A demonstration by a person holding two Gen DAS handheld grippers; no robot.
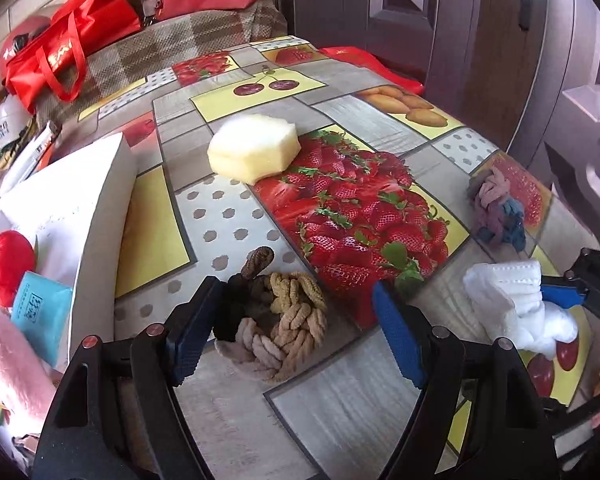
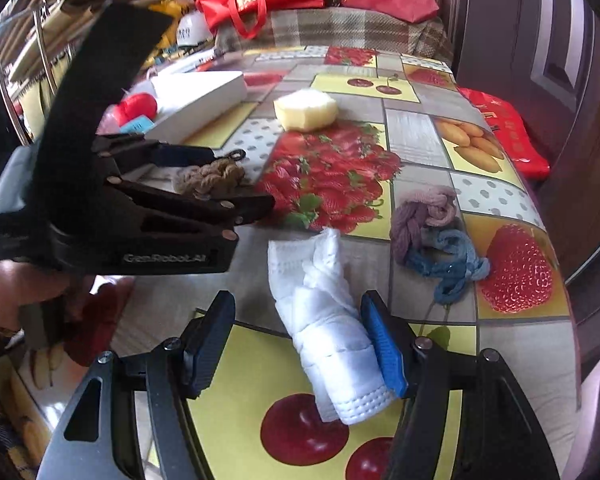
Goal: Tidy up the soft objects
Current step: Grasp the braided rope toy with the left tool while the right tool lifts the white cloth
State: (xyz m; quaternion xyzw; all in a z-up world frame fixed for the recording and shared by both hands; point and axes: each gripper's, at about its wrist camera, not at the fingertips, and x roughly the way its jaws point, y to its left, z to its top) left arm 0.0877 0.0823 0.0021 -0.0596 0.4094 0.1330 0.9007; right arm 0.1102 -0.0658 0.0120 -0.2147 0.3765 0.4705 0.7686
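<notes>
My left gripper (image 1: 296,312) is open around a knot of brown, tan and black braided rope (image 1: 276,320), which lies on the table between its jaws; the rope also shows in the right wrist view (image 2: 212,178). My right gripper (image 2: 298,328) is open, and a rolled white cloth (image 2: 328,320) lies between its jaws, touching the right blue pad. The cloth shows in the left wrist view (image 1: 512,304). A pale yellow sponge block (image 1: 254,148) sits mid-table. A pink, purple and blue rope knot (image 2: 436,236) lies to the right.
A white box (image 1: 80,200) at the left holds a red plush (image 1: 6,266), a blue packet (image 1: 40,314) and a pink fluffy item (image 1: 8,364). Red bags (image 1: 68,40) lie on a checked cloth behind. A dark door stands at the right, past the table's edge (image 2: 556,248).
</notes>
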